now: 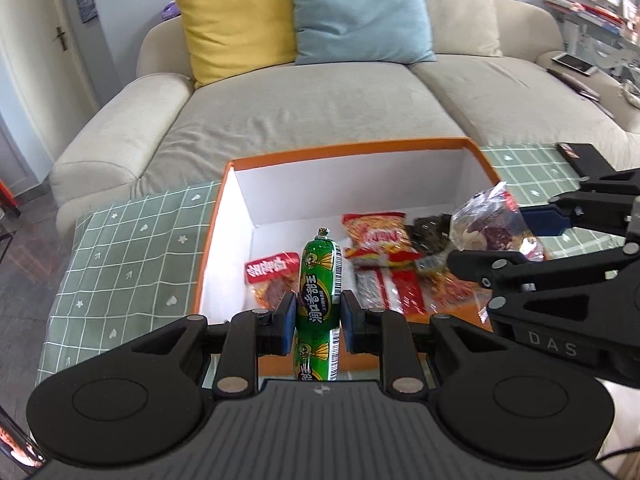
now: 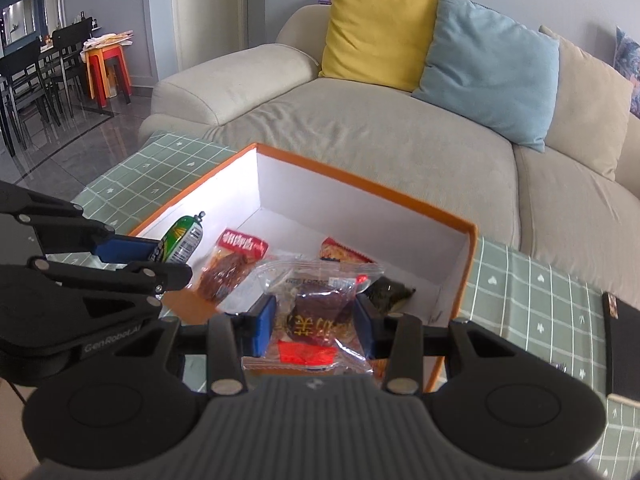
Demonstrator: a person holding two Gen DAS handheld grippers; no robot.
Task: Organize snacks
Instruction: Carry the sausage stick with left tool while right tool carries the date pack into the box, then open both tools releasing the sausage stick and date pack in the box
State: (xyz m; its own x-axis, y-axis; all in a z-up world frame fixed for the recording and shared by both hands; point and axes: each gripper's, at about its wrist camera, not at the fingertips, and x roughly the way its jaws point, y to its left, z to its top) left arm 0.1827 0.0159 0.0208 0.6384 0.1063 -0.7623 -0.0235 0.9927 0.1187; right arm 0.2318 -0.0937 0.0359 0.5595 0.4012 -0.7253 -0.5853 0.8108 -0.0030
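My left gripper (image 1: 318,316) is shut on a green sausage stick (image 1: 318,284) and holds it upright over the near edge of an orange box (image 1: 348,148) with a white inside. My right gripper (image 2: 314,326) is shut on a clear packet with a dark cake (image 2: 316,312) over the same box. Each gripper shows in the other's view: the right one (image 1: 516,236) at the right, the left one (image 2: 160,256) at the left with the sausage (image 2: 182,238). In the box lie a red jerky packet (image 1: 270,276), red snack packets (image 1: 378,240) and a dark packet (image 1: 430,234).
The box stands on a table with a green checked cloth (image 1: 120,252). A black flat object (image 2: 622,344) lies on the cloth at the right. Behind is a beige sofa (image 1: 304,96) with a yellow cushion (image 1: 236,20) and a blue cushion (image 1: 360,12).
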